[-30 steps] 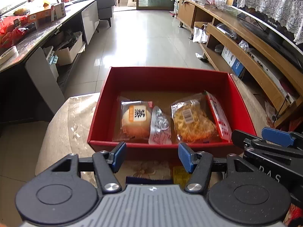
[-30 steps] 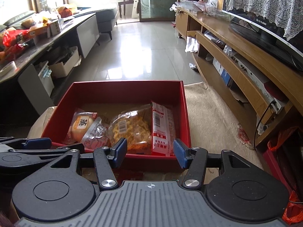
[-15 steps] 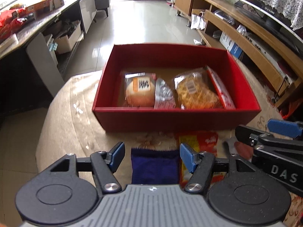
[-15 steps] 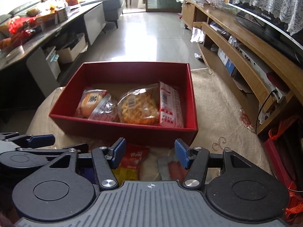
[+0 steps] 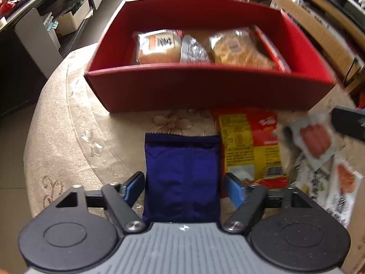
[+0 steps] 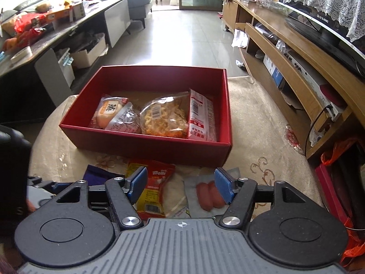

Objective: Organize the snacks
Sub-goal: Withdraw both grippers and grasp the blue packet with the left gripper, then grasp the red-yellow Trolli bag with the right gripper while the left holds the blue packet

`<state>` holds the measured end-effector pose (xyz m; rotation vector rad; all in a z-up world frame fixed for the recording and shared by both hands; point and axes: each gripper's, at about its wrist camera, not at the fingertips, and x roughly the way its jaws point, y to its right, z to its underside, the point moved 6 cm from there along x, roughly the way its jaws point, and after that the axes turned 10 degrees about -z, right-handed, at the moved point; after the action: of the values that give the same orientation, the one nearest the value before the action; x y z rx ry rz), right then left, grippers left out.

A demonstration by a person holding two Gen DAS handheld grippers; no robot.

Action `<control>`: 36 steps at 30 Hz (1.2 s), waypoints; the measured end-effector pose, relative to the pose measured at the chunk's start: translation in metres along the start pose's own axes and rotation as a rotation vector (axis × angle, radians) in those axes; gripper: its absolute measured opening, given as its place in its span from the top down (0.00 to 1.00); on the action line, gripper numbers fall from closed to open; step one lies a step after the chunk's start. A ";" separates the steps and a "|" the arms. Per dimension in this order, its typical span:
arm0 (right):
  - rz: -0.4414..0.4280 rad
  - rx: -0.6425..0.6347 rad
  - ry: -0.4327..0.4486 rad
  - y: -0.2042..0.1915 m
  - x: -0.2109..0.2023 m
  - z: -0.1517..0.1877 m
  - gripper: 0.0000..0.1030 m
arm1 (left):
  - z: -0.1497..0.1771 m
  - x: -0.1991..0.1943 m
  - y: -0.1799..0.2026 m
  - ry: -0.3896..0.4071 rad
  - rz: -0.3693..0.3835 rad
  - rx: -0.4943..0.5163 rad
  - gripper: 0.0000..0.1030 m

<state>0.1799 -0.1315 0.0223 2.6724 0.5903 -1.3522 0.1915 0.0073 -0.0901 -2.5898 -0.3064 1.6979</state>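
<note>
- Jaws of the left hand-held gripper (image 5: 184,185) have just widened, straddling the blue packet (image 5: 181,173) on the worktop, untouched.
- Right hand-held gripper (image 6: 180,186) has opened too, over the sausages (image 6: 208,195).
- Box (image 6: 146,147) awaits both.

The left gripper (image 5: 184,186), just opening, straddles a blue packet (image 5: 181,171) before the red box (image 5: 205,89).

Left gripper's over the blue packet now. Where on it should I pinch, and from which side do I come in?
Pinch the blue packet across its width near the middle, coming from above. It lies flat on the table, and the left gripper, jaws just opened, already straddles its long edges. Avoid the yellow bag alongside.
</note>
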 end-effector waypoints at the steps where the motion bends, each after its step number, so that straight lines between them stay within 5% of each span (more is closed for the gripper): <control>1: 0.001 0.005 -0.001 0.002 0.000 0.000 0.30 | 0.001 0.003 0.001 0.001 -0.005 0.000 0.21; 16: 0.022 0.073 -0.033 0.023 -0.011 0.021 0.30 | 0.034 -0.016 -0.023 -0.019 0.029 -0.024 0.43; 25: -0.075 0.060 -0.124 -0.021 0.031 0.018 0.29 | 0.040 -0.017 -0.048 -0.031 0.020 -0.068 0.43; 36: -0.063 0.094 -0.205 -0.047 0.091 0.019 0.27 | 0.038 -0.008 -0.043 -0.024 0.012 -0.031 0.29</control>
<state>0.1967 -0.0660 -0.0568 2.5590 0.6070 -1.6849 0.1472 0.0448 -0.0927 -2.6002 -0.3208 1.7430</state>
